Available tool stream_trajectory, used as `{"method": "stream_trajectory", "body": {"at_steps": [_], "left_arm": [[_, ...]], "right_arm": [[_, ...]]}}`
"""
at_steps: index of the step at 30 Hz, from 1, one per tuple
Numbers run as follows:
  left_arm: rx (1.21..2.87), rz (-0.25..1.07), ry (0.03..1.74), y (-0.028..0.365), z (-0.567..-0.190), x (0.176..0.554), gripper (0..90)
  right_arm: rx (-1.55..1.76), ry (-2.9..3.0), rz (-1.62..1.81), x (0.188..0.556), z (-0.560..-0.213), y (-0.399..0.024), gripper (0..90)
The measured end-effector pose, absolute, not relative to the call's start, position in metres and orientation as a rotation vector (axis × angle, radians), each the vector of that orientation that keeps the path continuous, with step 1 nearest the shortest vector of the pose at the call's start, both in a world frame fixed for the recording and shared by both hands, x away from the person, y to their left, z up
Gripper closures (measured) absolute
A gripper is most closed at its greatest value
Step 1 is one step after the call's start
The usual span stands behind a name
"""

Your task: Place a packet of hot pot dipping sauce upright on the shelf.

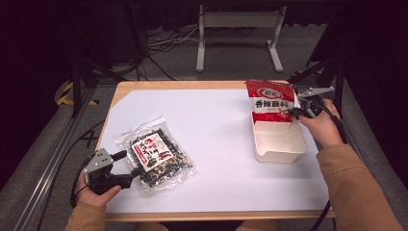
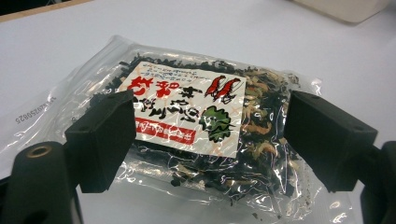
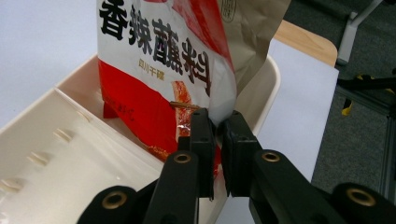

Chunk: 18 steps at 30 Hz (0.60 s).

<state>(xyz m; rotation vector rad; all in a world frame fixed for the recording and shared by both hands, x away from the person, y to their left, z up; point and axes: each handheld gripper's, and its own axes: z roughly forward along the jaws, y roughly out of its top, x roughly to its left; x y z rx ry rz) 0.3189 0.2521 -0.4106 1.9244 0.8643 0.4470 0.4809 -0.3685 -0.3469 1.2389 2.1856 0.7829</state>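
A clear bag of dried seaweed mix (image 1: 155,157) with a red-and-white label lies flat on the white table sheet at the front left. My left gripper (image 1: 129,163) rests open at its near edge, and in the left gripper view the bag (image 2: 187,126) lies between and beyond the two black pads (image 2: 105,140). A red-and-white seasoning pouch (image 1: 270,100) stands upright in the far end of a cream plastic tray (image 1: 279,144). My right gripper (image 1: 294,112) is shut on the pouch's side edge (image 3: 219,105), jaws pinched close together.
The tray's near compartment (image 3: 56,158) holds nothing. The white sheet (image 1: 216,125) covers a wooden table whose far corner (image 3: 306,39) shows beyond the tray. A metal stand (image 1: 238,29) and cables lie on the floor behind. Dark frame rails flank both table sides.
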Motion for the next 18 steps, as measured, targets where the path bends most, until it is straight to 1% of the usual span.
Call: {"method": "stream_trajectory", "body": {"at_steps": [12,16,18], "left_arm": [[1.925,0.447,0.861,0.252,-0.4105,0.3196,17.7],[1.923,0.446,0.863,0.2521,-0.4106,0.3205,17.6],[1.925,0.445,0.863,0.2515,-0.411,0.3215,17.6]], "right_arm": [[1.275,2.215,0.76,0.4808,-0.3518,-0.3677,83.6],[1.305,2.173,0.822,0.4792,-0.3478,-0.3717,80.3],[1.316,2.152,0.841,0.4771,-0.3441,-0.3743,76.3]]}}
